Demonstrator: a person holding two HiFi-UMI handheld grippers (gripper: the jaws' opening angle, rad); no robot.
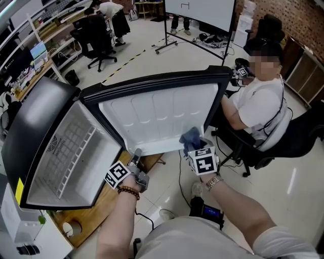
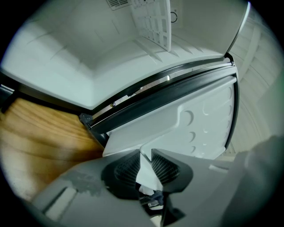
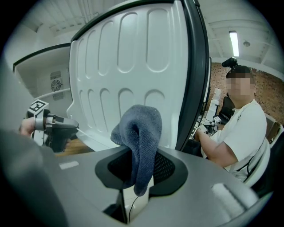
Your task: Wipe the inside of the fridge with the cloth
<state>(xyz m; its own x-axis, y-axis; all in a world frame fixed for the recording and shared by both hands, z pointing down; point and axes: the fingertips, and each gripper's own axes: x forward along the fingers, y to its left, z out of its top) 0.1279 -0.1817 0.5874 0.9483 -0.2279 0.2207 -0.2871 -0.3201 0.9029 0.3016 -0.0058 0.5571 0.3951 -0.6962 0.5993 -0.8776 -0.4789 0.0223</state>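
Note:
A small fridge lies with its white inside (image 1: 76, 146) open at the left and its wire shelf (image 1: 76, 162) showing. Its door (image 1: 157, 119) stands swung wide, white liner facing me. My left gripper (image 1: 135, 158) is at the door's lower left corner; in the left gripper view the jaws (image 2: 145, 155) are shut on the door's white edge (image 2: 195, 119). My right gripper (image 1: 195, 144) is in front of the door's lower right part, shut on a blue-grey cloth (image 1: 191, 136). The cloth (image 3: 140, 133) droops over the pads, close to the liner (image 3: 128, 66). I cannot tell whether it touches.
The fridge rests on a wooden table (image 1: 101, 202). A person (image 1: 258, 101) sits on a black chair just right of the door's black rim. A cable (image 1: 179, 182) runs over the tiled floor below the door. A screen on a stand (image 1: 200, 15) is behind.

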